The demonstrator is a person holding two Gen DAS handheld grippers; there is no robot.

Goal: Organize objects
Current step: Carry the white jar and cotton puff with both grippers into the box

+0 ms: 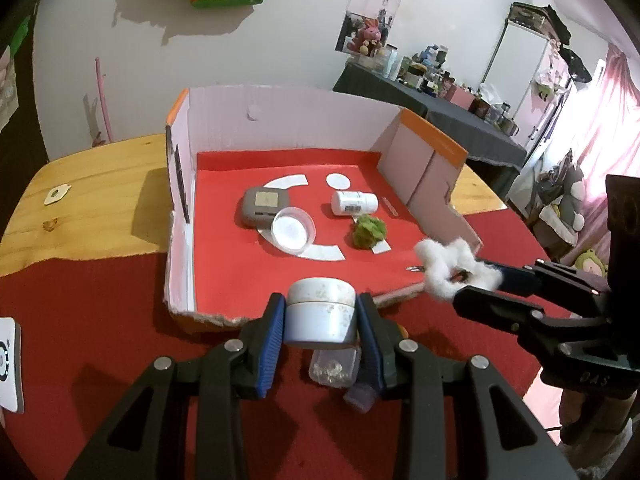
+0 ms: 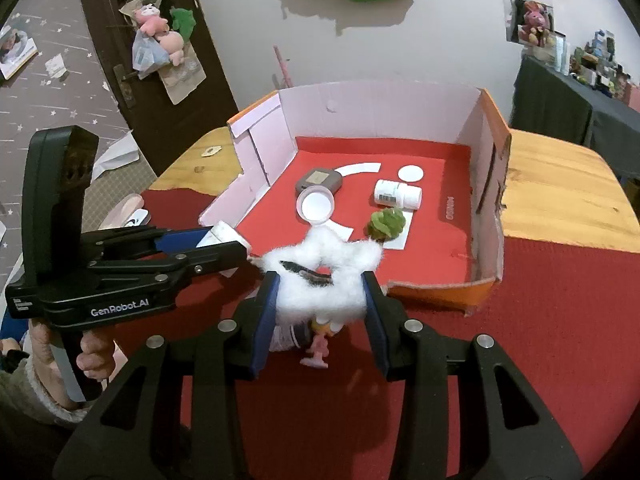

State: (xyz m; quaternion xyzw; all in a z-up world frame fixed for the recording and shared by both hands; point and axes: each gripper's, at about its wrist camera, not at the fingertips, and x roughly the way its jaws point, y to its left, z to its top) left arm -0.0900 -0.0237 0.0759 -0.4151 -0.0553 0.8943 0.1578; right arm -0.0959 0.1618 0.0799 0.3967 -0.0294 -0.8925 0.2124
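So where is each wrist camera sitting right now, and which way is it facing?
Left wrist: behind the left gripper, facing the open box; its fingers clamp a white jar.
Right wrist: behind the right gripper, same heading; its fingers hold a white fluffy clip.
Shared: box and pill bottle; each sees the other gripper.

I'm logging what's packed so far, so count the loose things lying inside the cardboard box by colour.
White: 2, the pill bottle and the tub lid
Grey: 1, the flat case
Green: 1, the fuzzy ball
Total: 4
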